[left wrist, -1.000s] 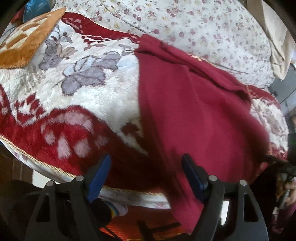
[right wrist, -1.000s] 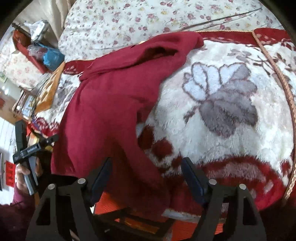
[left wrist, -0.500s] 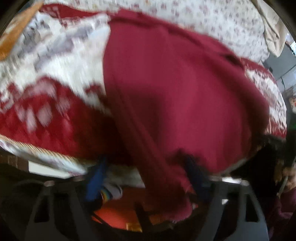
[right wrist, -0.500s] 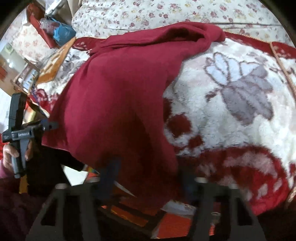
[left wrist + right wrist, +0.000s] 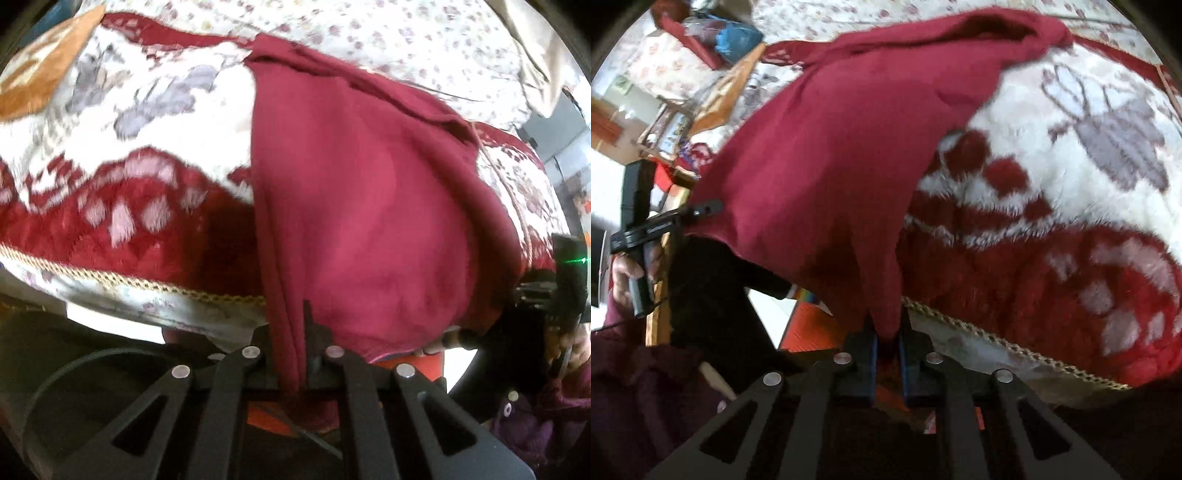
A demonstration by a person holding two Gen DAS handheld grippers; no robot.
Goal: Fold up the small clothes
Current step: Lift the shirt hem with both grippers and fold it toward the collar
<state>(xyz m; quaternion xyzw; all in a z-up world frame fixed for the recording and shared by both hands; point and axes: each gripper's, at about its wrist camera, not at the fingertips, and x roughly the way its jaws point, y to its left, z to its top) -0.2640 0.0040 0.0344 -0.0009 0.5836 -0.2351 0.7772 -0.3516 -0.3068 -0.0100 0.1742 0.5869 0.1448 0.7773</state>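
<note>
Currently: left gripper [image 5: 291, 354] clamped narrow on the near left hem corner of the maroon sweater [image 5: 362, 206]; garment lies across the plush floral blanket [image 5: 155, 122], lower edge lifted off the bed edge; right gripper [image 5: 886, 350] pinches the near right corner likewise. Judgement: lifting the hem for the first fold. To do it well: raise both corners level, keep the hem taut between them, carry it toward the collar [image 5: 997, 29] without dragging the blanket.
</note>
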